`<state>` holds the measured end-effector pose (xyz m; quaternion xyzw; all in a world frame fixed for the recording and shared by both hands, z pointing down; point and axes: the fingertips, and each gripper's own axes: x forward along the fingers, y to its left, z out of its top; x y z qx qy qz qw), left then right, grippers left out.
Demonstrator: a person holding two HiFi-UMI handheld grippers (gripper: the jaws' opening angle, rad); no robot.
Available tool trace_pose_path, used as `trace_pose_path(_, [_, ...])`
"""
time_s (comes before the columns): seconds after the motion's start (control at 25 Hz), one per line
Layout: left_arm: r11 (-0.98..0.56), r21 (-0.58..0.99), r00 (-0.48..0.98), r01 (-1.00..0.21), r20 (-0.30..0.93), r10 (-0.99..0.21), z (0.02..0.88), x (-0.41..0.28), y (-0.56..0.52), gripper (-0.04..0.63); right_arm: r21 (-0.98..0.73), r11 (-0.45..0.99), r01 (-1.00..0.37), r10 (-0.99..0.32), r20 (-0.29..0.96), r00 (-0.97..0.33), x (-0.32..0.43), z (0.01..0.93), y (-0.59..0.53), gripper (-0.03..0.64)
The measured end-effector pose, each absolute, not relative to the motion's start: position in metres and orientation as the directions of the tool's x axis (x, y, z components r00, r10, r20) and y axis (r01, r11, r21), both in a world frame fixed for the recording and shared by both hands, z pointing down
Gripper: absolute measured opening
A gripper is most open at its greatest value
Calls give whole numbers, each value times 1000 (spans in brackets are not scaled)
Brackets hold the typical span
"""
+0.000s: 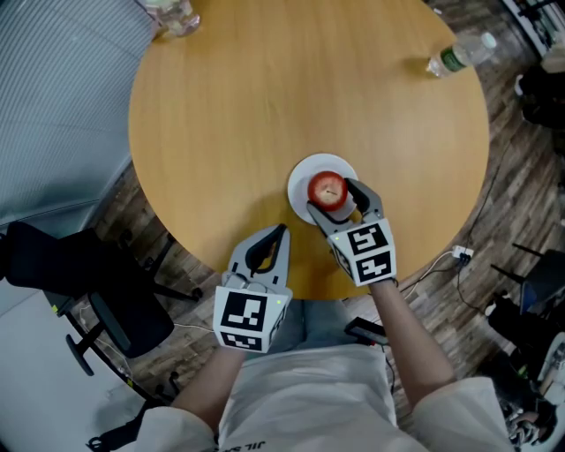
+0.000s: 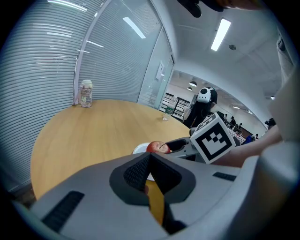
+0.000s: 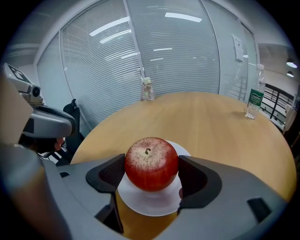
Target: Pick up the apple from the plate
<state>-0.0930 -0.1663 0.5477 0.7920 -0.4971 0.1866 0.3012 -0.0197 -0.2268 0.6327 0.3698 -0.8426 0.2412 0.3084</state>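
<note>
A red apple point(image 1: 327, 190) point(image 3: 151, 164) stands on a small white plate point(image 1: 305, 172) point(image 3: 150, 201) near the front edge of the round wooden table point(image 1: 265, 106). My right gripper point(image 1: 335, 199) point(image 3: 151, 171) is shut on the apple, one dark pad pressed to each side. Whether the apple still touches the plate I cannot tell. My left gripper point(image 1: 279, 234) point(image 2: 149, 159) hovers at the table's front edge, left of the plate, shut with nothing in it. In the left gripper view the apple point(image 2: 157, 147) and the right gripper point(image 2: 180, 145) show just ahead.
A clear plastic bottle point(image 1: 459, 55) point(image 3: 254, 98) lies at the table's far right. A glass jar point(image 1: 172, 16) point(image 3: 147, 89) stands at the far left edge. A black office chair point(image 1: 88, 282) sits left of me, below the table's rim.
</note>
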Motion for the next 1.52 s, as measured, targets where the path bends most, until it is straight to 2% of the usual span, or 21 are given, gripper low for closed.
trace_pose_path(1.0, [-354, 262, 440, -898, 555, -706, 520, -86, -151, 3, -180, 603, -777, -510, 662, -549, -9, 591, -199, 360])
trace_pose_path(1.52, [-397, 222, 453, -891, 505, -735, 480, -71, -126, 2, -184, 595, -783, -552, 615, -564, 13, 534, -162, 360])
